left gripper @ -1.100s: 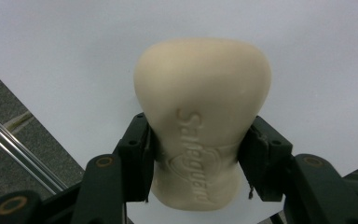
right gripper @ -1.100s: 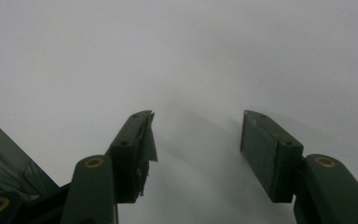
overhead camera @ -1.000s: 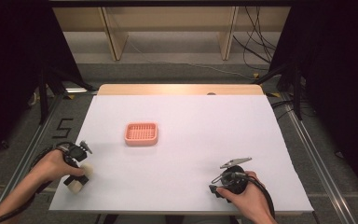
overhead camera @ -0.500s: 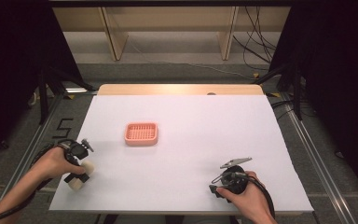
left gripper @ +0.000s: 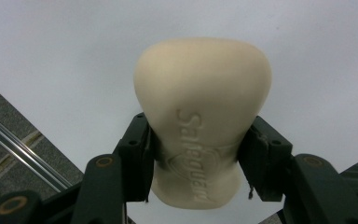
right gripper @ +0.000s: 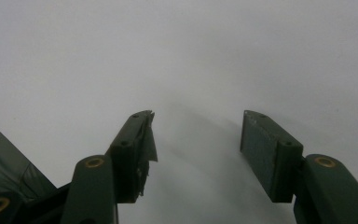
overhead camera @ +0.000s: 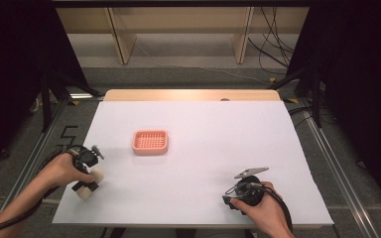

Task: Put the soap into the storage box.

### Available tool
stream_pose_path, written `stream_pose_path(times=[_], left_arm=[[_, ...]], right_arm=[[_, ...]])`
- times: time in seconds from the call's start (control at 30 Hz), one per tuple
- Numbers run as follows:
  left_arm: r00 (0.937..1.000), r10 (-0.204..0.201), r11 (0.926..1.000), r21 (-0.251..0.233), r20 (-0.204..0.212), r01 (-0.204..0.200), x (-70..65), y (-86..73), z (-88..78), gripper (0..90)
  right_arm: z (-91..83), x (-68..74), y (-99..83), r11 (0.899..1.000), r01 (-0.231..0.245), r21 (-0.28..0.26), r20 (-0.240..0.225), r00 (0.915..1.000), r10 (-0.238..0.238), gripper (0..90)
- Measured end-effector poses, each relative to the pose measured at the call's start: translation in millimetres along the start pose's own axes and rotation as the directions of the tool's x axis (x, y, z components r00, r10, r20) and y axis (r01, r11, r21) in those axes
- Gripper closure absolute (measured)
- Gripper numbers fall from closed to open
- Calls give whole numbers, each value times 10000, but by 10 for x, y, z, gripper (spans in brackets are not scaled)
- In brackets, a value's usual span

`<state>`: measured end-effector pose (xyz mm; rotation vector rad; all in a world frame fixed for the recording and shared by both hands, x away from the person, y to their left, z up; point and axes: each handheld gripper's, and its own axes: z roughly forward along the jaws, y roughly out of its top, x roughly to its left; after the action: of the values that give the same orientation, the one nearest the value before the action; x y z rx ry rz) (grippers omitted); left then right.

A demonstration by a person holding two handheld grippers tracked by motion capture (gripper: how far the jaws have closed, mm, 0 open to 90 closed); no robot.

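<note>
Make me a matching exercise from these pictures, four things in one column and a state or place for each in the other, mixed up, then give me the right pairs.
Things:
1. bar of soap
2. pink basket
3. right tongs
4. left tongs

States or places:
A. open with nothing between them
B. sits alone toward the middle of the white table
C. cream coloured, with raised lettering on its face
D. clamped on a thing at the table's near left corner

Pairs: 1-C, 2-B, 3-A, 4-D
</note>
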<state>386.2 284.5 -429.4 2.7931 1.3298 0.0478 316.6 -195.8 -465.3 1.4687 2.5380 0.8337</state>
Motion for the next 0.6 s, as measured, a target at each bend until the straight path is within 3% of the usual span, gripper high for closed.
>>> stream_pose_path(times=[0.6], left_arm=[[9991,390,9992,-122,-150,-392,-20,164,-68,490]], right_arm=[[5,-3,-6,10000,12,-37,27,10000,-12,443]])
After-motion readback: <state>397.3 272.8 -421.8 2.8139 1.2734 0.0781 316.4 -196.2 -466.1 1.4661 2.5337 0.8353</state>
